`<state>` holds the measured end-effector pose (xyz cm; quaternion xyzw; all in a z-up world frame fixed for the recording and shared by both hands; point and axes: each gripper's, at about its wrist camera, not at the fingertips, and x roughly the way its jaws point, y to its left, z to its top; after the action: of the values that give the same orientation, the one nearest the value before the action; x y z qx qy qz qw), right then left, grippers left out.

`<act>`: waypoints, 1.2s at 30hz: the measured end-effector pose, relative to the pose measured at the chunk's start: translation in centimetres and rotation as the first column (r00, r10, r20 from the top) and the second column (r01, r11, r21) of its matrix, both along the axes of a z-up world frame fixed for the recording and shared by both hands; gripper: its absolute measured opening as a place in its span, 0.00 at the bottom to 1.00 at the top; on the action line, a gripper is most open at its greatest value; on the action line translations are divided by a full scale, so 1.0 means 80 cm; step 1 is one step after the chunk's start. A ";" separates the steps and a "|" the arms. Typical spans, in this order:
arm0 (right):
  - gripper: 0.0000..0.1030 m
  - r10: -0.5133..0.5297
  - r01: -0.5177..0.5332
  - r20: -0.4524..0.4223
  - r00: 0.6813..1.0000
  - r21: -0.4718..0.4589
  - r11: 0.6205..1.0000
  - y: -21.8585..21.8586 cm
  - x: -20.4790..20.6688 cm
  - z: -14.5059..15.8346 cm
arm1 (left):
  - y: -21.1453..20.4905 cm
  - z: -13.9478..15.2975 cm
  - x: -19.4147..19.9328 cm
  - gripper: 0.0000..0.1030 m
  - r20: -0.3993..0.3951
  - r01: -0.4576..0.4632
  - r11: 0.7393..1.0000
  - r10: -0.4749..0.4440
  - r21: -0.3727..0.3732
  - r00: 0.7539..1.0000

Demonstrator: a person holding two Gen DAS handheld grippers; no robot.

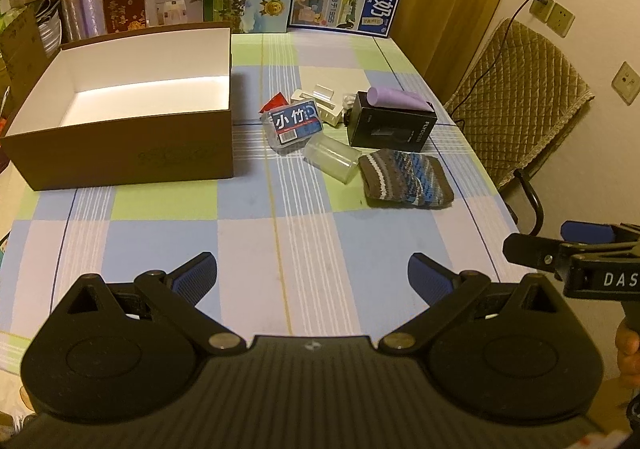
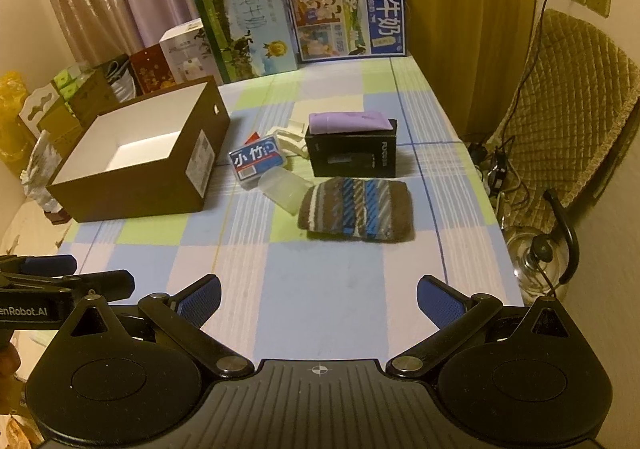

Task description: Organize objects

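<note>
Left tongs [image 1: 312,273] and right tongs [image 2: 319,297] spread — empty, striped sock [image 2: 356,209] well ahead, brown box [image 1: 120,117] left.

Bare checked tablecloth [image 2: 304,289] fills the lower centre, free to pass. Mid-frame left, the open brown cardboard box [image 2: 160,173] blocks; centre-right, the striped knitted sock [image 2: 356,209] fronts a clutter.
</note>
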<state>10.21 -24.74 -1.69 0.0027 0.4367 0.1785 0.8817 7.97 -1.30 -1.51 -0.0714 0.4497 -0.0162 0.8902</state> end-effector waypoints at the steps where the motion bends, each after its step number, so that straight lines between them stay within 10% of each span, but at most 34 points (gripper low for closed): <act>1: 0.98 0.000 0.000 -0.001 1.000 0.000 1.000 -0.001 0.004 -0.001 | -0.001 -0.002 0.005 0.98 -0.003 -0.001 1.000 0.001 0.002 1.000; 36: 0.98 0.039 -0.037 -0.039 0.998 0.059 0.998 -0.017 0.157 -0.070 | -0.027 -0.069 0.151 0.98 -0.046 -0.001 0.999 0.003 0.032 0.999</act>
<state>22.75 -26.14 -7.27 0.0239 0.4489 0.2077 0.8688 20.05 -3.46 -7.02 -0.0581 0.4704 -0.0066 0.8805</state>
